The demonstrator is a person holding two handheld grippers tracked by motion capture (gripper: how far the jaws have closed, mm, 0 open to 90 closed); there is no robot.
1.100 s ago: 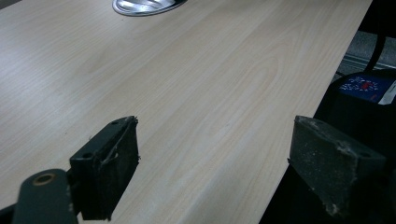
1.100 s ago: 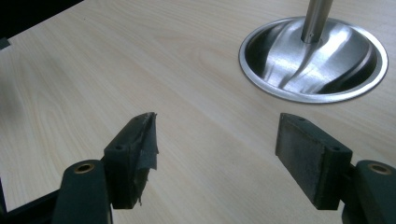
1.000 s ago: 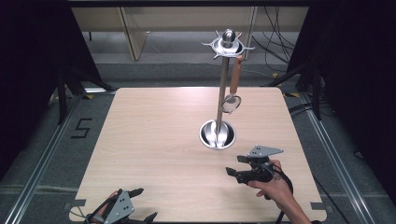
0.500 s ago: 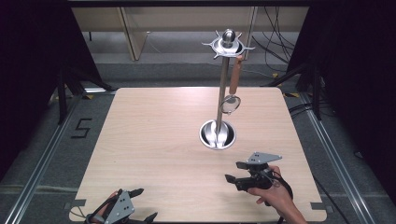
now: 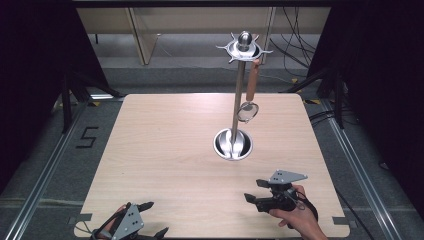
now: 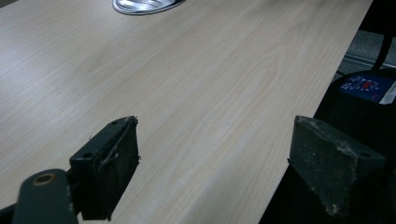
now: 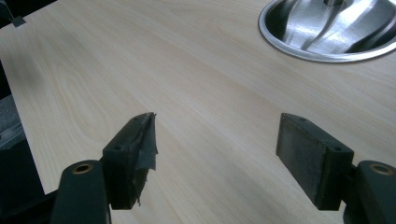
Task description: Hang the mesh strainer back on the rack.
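Both grippers sit near the front edge of the table (image 5: 165, 150), neither holding anything. The right gripper (image 5: 260, 192) is at the near right, jaws spread wide with bare wood between them in the right gripper view (image 7: 215, 149). The left gripper (image 5: 150, 220) is at the near-left corner, jaws also apart (image 6: 212, 163), one hanging past the table edge.

The thing nearest the work is the utensil stand (image 5: 237, 100) — a steel pole rising from a round dish-shaped base (image 5: 233, 145), set right of centre and toward the far half. A ladle (image 5: 248, 102) with a brown handle hangs from a hook on the top ring (image 5: 243, 48), on the right side of the pole. Its long axis is vertical, handle up, bowl down, the bowl clear of the base and just beside the pole.

Key relation: the stand lies far and slightly left of the right gripper, and the base rim (image 7: 327, 51) sits at the top right of that gripper's view. The left gripper is well apart from it, with only a sliver of base (image 6: 144, 5) at the far edge of its view. The right hand is clearly the nearer one.

Judgement: any reach for the ladle would suit the right gripper — forward and upward, jaws closing across the upright handle.
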